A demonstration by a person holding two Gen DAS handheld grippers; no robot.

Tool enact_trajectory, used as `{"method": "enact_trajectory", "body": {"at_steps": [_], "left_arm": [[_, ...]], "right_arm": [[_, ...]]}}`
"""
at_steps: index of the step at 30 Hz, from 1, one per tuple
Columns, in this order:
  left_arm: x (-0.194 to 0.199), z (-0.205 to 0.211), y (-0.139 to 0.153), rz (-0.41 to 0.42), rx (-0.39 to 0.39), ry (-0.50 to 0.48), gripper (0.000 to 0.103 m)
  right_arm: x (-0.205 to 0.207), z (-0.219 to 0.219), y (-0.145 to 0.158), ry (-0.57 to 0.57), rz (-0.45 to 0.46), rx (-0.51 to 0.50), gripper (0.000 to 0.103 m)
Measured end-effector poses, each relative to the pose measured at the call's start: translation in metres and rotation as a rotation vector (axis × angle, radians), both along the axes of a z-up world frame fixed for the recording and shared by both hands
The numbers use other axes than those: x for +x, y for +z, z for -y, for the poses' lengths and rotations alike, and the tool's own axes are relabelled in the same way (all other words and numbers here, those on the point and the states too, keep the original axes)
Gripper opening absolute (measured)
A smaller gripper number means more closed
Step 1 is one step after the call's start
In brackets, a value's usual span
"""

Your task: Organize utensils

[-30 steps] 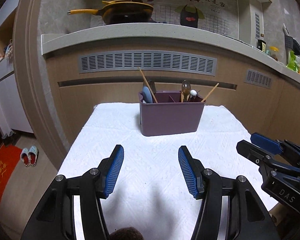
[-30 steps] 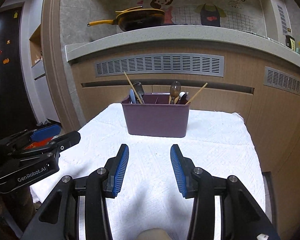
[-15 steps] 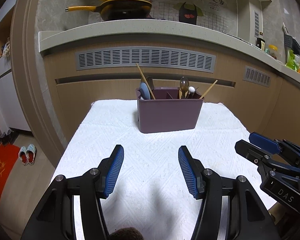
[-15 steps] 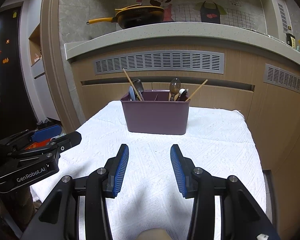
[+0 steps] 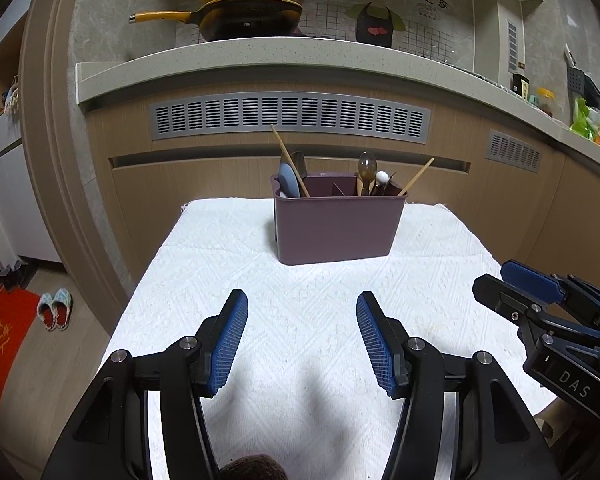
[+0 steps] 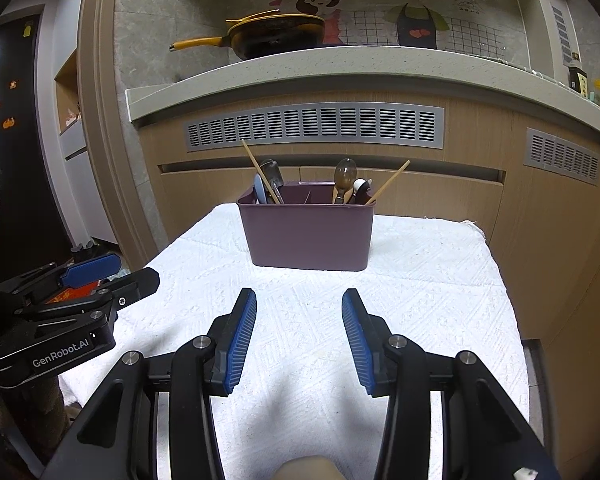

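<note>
Standing near the far edge of the white cloth (image 5: 300, 320), in the upper middle of both frames, the purple utensil caddy (image 5: 336, 228) is seen with bare cloth on each side and in front. Chopsticks (image 5: 290, 168), a spoon (image 5: 366, 170) and other handles are seen rising from its compartments; which slot holds which cannot be told. The left gripper (image 5: 302, 336) is held wide apart with nothing between its blue pads, and the right gripper (image 6: 299, 332) likewise. Both are held low in frame, well short of the caddy. The cloth's near edge is cut off by the gripper bodies
</note>
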State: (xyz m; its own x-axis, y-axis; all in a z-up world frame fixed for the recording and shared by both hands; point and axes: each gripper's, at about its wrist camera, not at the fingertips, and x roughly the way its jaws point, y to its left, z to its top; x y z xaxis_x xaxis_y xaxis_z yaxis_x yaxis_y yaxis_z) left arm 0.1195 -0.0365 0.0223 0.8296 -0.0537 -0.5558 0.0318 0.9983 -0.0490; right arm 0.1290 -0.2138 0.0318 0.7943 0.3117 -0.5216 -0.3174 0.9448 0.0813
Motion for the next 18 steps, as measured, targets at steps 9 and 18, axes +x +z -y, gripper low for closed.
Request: {"method": "enact_trajectory", "body": {"at_steps": [9, 18], "left_arm": [[-0.0004, -0.0003, -0.0013, -0.004, -0.003, -0.003, 0.057], [-0.0028, 0.0005, -0.0023, -0.007, -0.002, -0.005, 0.057]], "right_arm": [[0.0003, 0.0016, -0.0013, -0.011, 0.001, -0.003, 0.042], [0.0011, 0.0036, -0.0013, -0.016, 0.001, -0.006, 0.042]]}}
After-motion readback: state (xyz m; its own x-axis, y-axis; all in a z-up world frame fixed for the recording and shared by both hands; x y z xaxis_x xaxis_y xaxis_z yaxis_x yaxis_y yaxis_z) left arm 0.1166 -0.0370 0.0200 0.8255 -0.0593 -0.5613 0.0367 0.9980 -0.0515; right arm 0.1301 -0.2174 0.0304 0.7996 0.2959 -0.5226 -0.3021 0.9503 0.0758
